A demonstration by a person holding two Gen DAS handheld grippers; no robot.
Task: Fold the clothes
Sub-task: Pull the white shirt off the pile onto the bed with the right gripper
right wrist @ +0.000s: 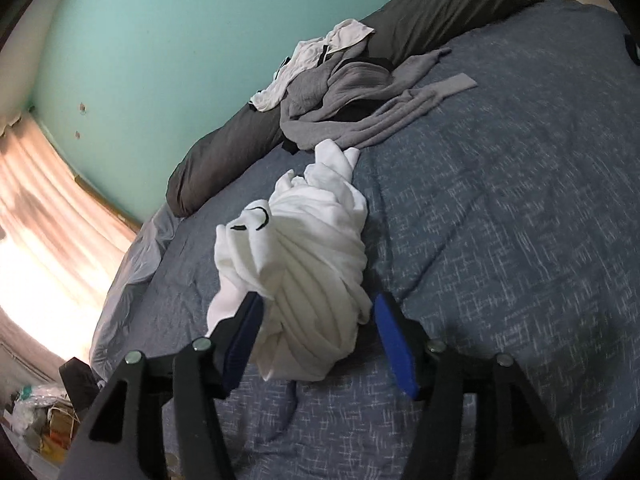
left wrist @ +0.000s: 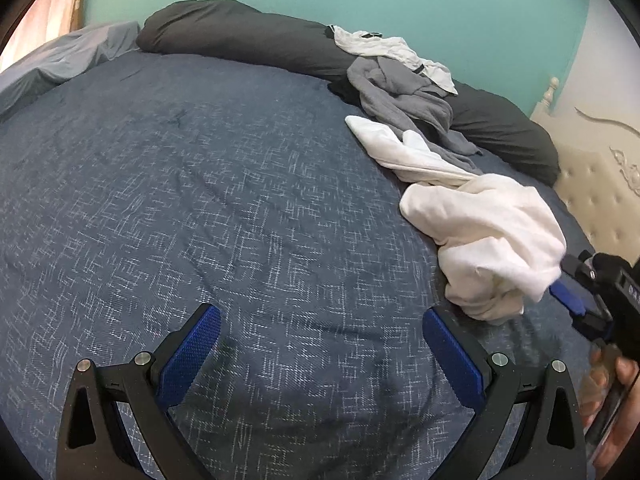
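Right wrist view: right claw (right wrist: 316, 328) low over the bed (right wrist: 500, 220), jaws apart, twisted white shirt (right wrist: 304, 264) bunched between them. Left pad seems to brush a fold; right pad stands clear of the cloth, so no grip. Left wrist view: left claw (left wrist: 320, 340) spread wide over bare quilt, nothing between the pads, white shirt (left wrist: 488, 232) off to its right, with the right claw (left wrist: 568, 300) poking in at the shirt's near end.

Likely step: setting the shirt down on the bed, then spreading it flat. To do well: back the right claw straight off the bundle without snagging a fold; bring the left claw across to the shirt; pinch one single edge each, hem or shoulder, not a wad; pull apart and shake out the twist before laying flat on the open quilt ahead of the left claw. Soft, wound-up cloth, so probably needs a lift to unwind.

Count: one white shirt by the claws; beyond it, one grey garment (right wrist: 360, 104), one pale garment (right wrist: 320, 52) on top, a scrap of black cloth under the grey, number unclear; one long dark bolster (left wrist: 248, 36) behind; two claws.
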